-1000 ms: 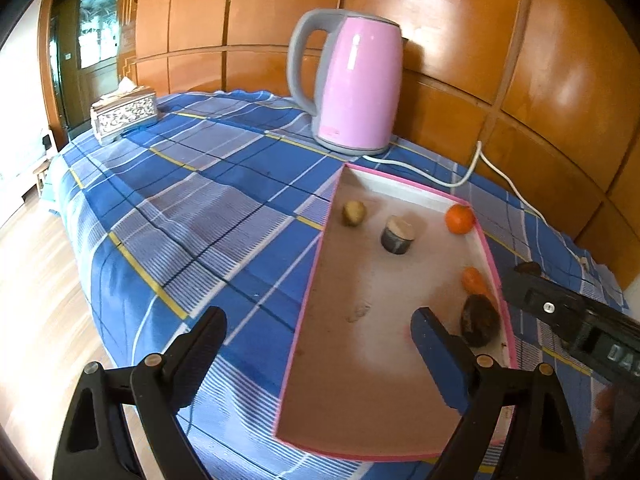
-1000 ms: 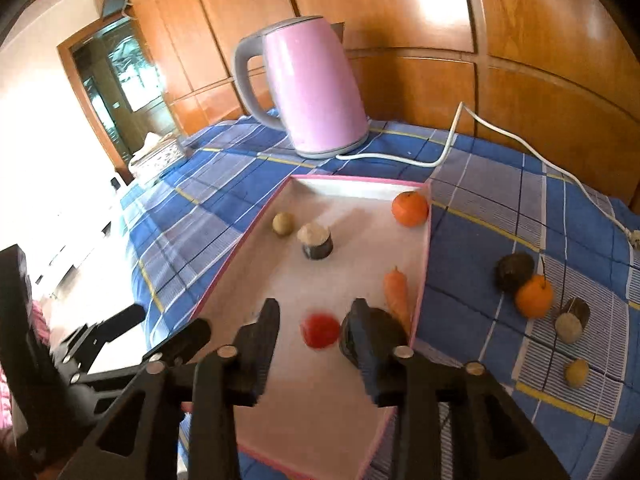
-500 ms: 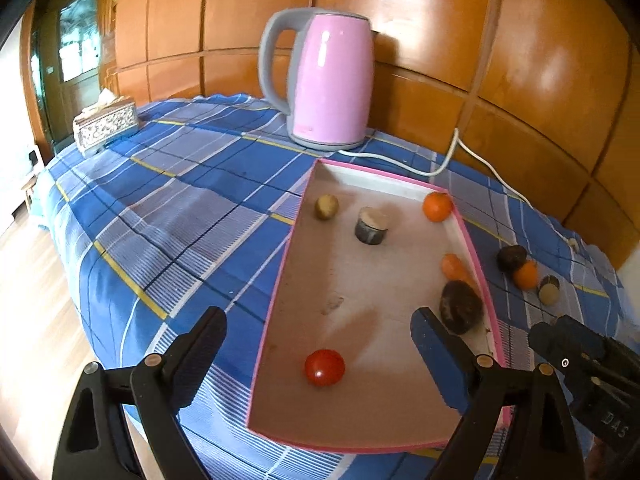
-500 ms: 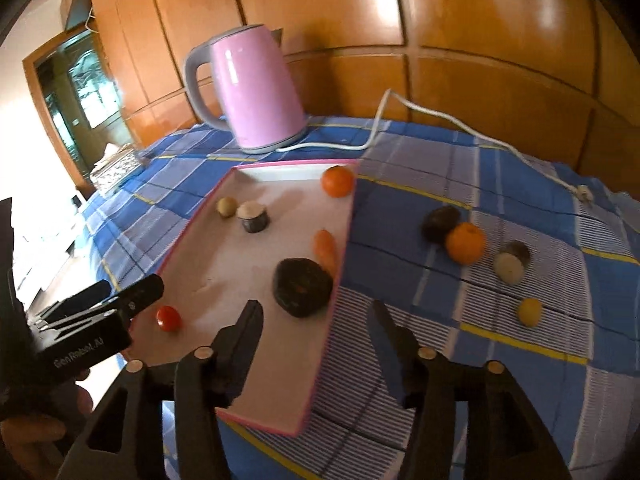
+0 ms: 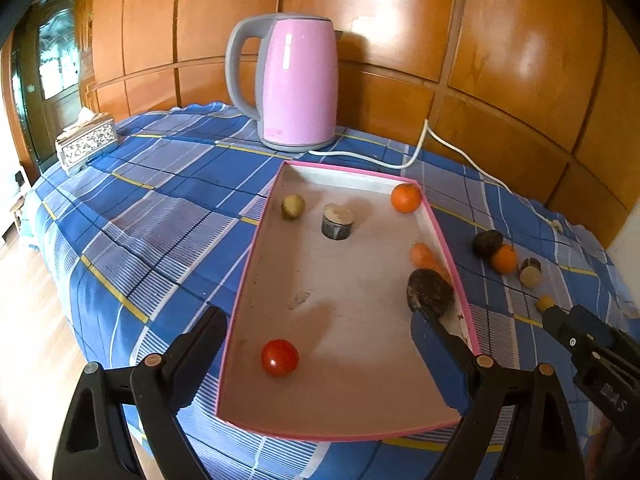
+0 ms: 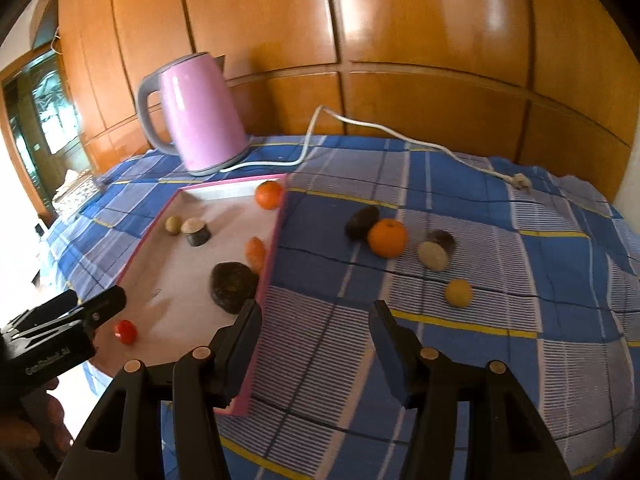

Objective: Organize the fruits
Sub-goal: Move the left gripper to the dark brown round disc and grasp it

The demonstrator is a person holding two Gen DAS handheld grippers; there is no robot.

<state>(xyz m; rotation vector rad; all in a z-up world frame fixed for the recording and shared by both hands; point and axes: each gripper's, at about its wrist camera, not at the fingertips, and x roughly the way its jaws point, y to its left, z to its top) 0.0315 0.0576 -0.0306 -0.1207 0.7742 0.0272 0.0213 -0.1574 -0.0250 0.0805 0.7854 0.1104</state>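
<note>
A pink-rimmed tray (image 5: 256, 248) lies on the blue checked cloth. It holds a red tomato (image 5: 280, 357) near the front, a dark brown fruit (image 5: 430, 292), a carrot piece (image 5: 424, 254), an orange (image 5: 405, 198), a cut stub (image 5: 337, 221) and a tan ball (image 5: 293, 206). My left gripper (image 5: 318, 320) hangs open over the tray's near end, just above the tomato. My right gripper (image 6: 316, 312) is open and empty over the cloth beside the tray's right rim (image 6: 276, 240). Beyond it lie a dark fruit (image 6: 361, 222), an orange (image 6: 387, 237), a cut piece (image 6: 435, 254) and a yellow fruit (image 6: 458, 292).
A pink kettle (image 5: 296, 84) stands behind the tray, its white cord (image 6: 360, 124) trailing right across the cloth. A tissue box (image 5: 86, 144) sits at the far left corner. Wood panelling backs the table; the cloth drops to the floor on the left.
The right gripper's jaws widened and let the tomato go into the tray. It then swung right, off the tray and over the cloth. The left gripper shifted slightly and stayed open.
</note>
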